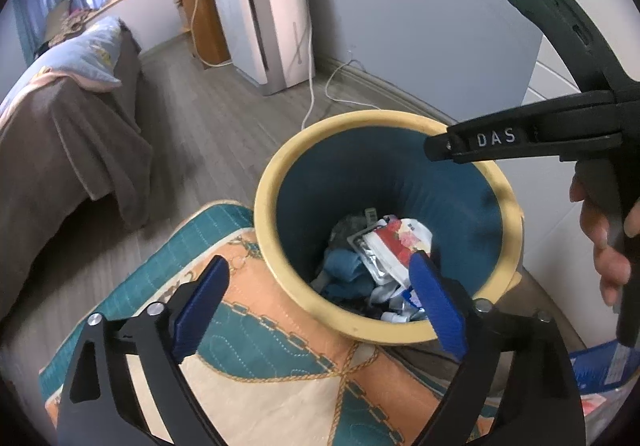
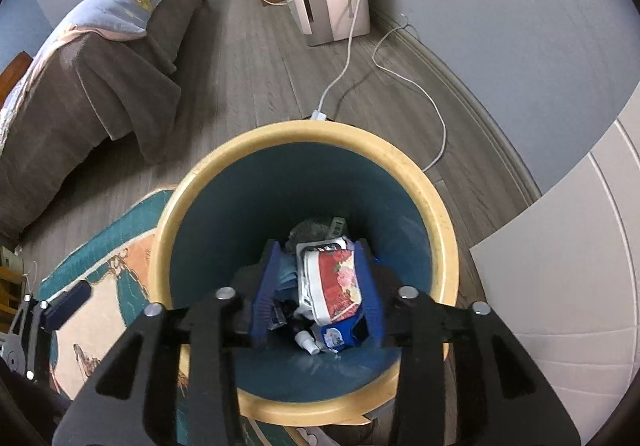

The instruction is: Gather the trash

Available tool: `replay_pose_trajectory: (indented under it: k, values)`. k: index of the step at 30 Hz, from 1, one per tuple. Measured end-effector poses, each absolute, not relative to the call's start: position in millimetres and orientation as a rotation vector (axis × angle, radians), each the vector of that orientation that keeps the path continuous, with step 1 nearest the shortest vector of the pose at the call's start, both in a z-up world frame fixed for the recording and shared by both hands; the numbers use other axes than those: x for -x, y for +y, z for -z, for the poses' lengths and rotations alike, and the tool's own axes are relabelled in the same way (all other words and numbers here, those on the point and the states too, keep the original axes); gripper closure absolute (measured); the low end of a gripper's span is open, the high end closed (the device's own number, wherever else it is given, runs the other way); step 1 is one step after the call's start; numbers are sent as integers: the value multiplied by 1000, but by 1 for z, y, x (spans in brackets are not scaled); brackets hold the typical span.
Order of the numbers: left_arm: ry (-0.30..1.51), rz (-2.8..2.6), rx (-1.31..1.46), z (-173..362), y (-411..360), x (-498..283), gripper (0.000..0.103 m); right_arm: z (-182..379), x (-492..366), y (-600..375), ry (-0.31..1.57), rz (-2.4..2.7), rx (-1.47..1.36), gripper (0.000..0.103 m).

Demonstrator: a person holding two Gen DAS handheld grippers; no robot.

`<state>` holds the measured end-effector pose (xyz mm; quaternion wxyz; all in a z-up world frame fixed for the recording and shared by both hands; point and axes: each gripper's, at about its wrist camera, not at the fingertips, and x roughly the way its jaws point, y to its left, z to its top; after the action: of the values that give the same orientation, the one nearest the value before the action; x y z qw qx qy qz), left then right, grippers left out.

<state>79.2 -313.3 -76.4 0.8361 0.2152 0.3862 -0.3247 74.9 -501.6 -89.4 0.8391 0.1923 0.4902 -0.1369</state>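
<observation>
Both tools are over the bin (image 2: pixel 440 214), a blue bucket with a yellow rim standing at the edge of the patterned rug (image 1: pixel 280 358) on the wood floor. The right tool (image 2: pixel 318 286) hangs above the mouth, fingers parted and gripping nothing I can make out. Below it, on top of the heap, lies the floral wrapper (image 2: pixel 338 282), red and white, with crumpled packets and a small white bottle (image 2: pixel 308 342) around it. The left tool (image 1: pixel 320 306) hovers at the near rim, spread wide and empty. That wrapper looks light, thin and crinkly, probably slick; I'd pinch it across a folded edge, not the flat face. No loose trash shows on the floor here.
</observation>
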Motion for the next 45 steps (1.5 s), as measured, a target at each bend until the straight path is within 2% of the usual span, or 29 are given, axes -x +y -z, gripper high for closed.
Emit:
replay_pose_trajectory:
  k: [1,5,7,10,15,20,28,35,40,45]
  values:
    - [823,682,-453,76,-312,-79,11,88,-73,-503,1037,308,-401,49]
    - [834,666,-430,64,-300,-70,8,73,-62,-505,1009,325,-415,42]
    - [831,666,-409,51,-290,-64,6,58,-51,-502,995,340,-386,18]
    - [842,646,-360,28,-280,-60,5,36,-30,-499,960,361,-336,6]
    - [838,635,-211,-15,-257,-47,5,19,11,-492,935,382,-340,6]
    - [794,599,-242,-33,-246,-20,5,11,40,-483,926,368,-315,6]
    - [788,544,-250,-39,-228,6,5,-1,77,-476,875,367,-349,6]
    - [718,523,-263,-46,-217,13,5,-15,88,-449,869,363,-236,6]
    - [699,529,-269,-48,-207,15,5,-34,98,-430,783,383,-143,6]
    - [675,525,-308,-47,-202,18,5,-35,96,-431,776,400,-168,6]
